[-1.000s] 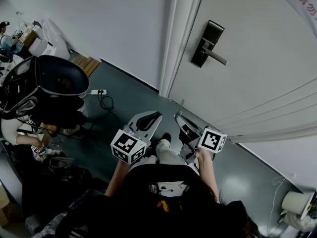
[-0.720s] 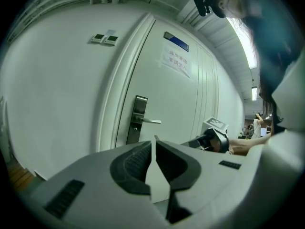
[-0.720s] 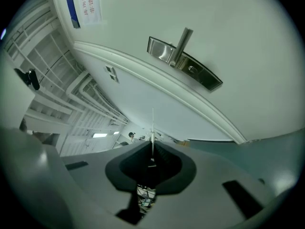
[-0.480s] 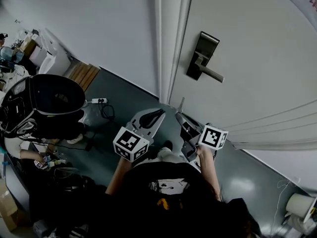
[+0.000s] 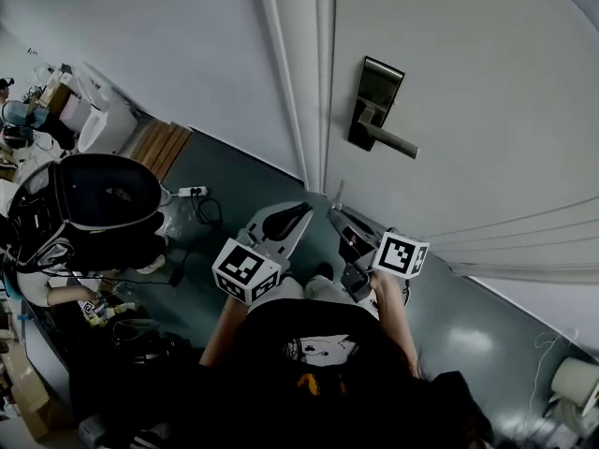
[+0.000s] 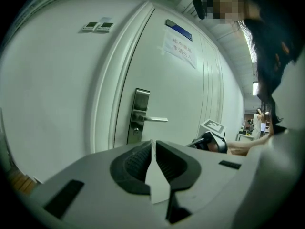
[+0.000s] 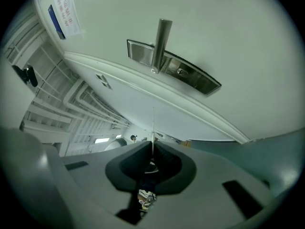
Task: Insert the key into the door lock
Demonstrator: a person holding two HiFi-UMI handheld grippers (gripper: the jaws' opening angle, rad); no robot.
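A steel lock plate with a lever handle sits on the white door. My right gripper is shut on a thin key, whose blade points up at the door below the lock. The right gripper view shows the key edge-on between the shut jaws, well short of the lock plate and its lever. To the left of it, my left gripper is shut with nothing in it. The left gripper view has the lock plate ahead and my right gripper to the right.
The door frame runs beside the lock. A black office chair stands at the left, with a power strip and wooden boards on the floor. A paper roll sits at the lower right. A notice hangs on the door.
The head view has swung towards the door, so the lock now lies more to the left and nearer the centre. Both grippers stay shut, with the key still held in the right one.
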